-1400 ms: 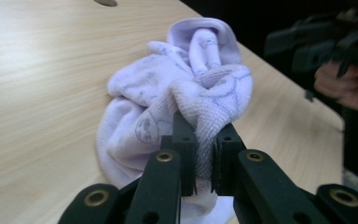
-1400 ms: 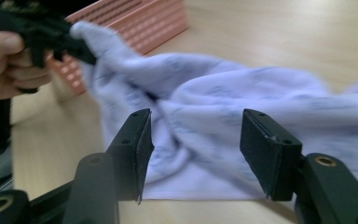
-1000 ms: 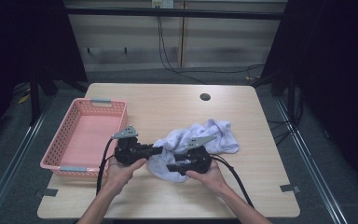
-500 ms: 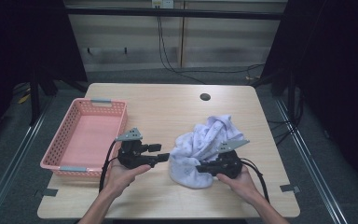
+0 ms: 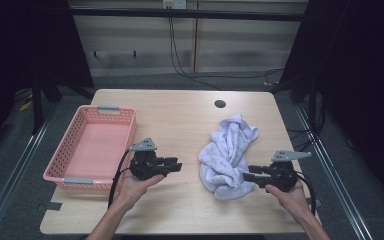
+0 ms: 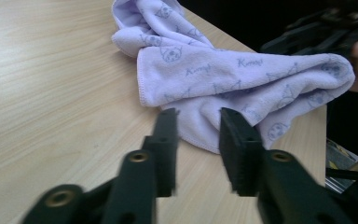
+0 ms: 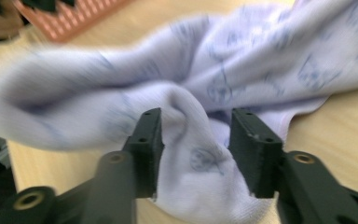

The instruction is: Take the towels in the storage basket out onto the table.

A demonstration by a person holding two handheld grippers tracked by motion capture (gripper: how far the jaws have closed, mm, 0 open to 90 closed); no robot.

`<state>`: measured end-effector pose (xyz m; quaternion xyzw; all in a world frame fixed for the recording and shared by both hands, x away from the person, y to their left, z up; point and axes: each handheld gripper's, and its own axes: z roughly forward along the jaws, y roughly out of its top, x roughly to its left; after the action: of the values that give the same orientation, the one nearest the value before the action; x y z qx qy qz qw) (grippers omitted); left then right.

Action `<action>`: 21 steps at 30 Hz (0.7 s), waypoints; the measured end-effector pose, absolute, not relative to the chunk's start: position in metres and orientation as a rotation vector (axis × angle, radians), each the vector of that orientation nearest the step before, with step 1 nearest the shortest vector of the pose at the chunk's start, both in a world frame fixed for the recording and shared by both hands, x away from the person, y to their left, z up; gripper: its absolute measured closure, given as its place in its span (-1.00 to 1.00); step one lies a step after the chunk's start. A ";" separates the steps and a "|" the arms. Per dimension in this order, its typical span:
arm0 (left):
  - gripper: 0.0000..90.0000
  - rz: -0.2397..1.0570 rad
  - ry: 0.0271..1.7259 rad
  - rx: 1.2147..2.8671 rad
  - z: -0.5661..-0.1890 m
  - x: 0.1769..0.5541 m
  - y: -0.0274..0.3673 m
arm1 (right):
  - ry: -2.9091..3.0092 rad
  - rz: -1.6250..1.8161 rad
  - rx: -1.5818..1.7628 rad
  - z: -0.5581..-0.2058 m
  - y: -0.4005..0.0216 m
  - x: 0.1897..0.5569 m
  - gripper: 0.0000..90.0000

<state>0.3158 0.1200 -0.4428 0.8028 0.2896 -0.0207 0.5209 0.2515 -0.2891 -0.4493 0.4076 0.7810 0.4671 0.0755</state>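
A pale lilac printed towel (image 5: 230, 145) lies crumpled on the right half of the wooden table (image 5: 180, 115). My left gripper (image 5: 177, 165) rests a short way to its left, pointing at it. In the left gripper view the towel (image 6: 242, 74) lies beyond the left gripper (image 6: 198, 126); its jaws have just been closing and are open, with nothing between them. My right gripper (image 5: 246, 177) is at the towel's near right corner. In the right gripper view a fold of towel (image 7: 261, 56) sits loosely between the right gripper's (image 7: 196, 126) jaws, which have just been opening.
A pink plastic basket (image 5: 97, 145) stands with nothing in it at the table's left side, close to my left hand, and its corner (image 7: 74, 18) shows in the right gripper view. A round cable hole (image 5: 220, 104) lies near the far edge. Black frame posts flank the table.
My right gripper has moved right, dragging the towel away from the table's middle, and its jaws have loosened. My left gripper has stayed put and no longer touches the towel.
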 end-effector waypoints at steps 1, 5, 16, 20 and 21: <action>0.64 -0.057 0.698 1.923 -0.444 0.317 0.118 | 2.326 1.420 1.204 -0.442 -0.289 0.247 0.15; 0.50 -0.053 0.734 1.952 -0.454 0.323 0.109 | 2.316 1.493 1.152 -0.428 -0.274 0.245 0.02; 0.13 -0.062 0.751 2.026 -0.473 0.329 0.091 | 2.476 1.360 1.163 -0.463 -0.218 0.285 -0.03; 0.05 -0.057 0.754 2.024 -0.476 0.330 0.089 | 2.521 1.307 1.161 -0.482 -0.211 0.284 0.40; 0.01 -0.066 0.755 2.020 -0.477 0.330 0.089 | 2.523 1.308 1.146 -0.480 -0.211 0.283 0.45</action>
<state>0.3301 0.0889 -0.4767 0.8253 0.3083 -0.0269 0.4724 0.2832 -0.2105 -0.4801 0.3736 0.8228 0.4266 0.0385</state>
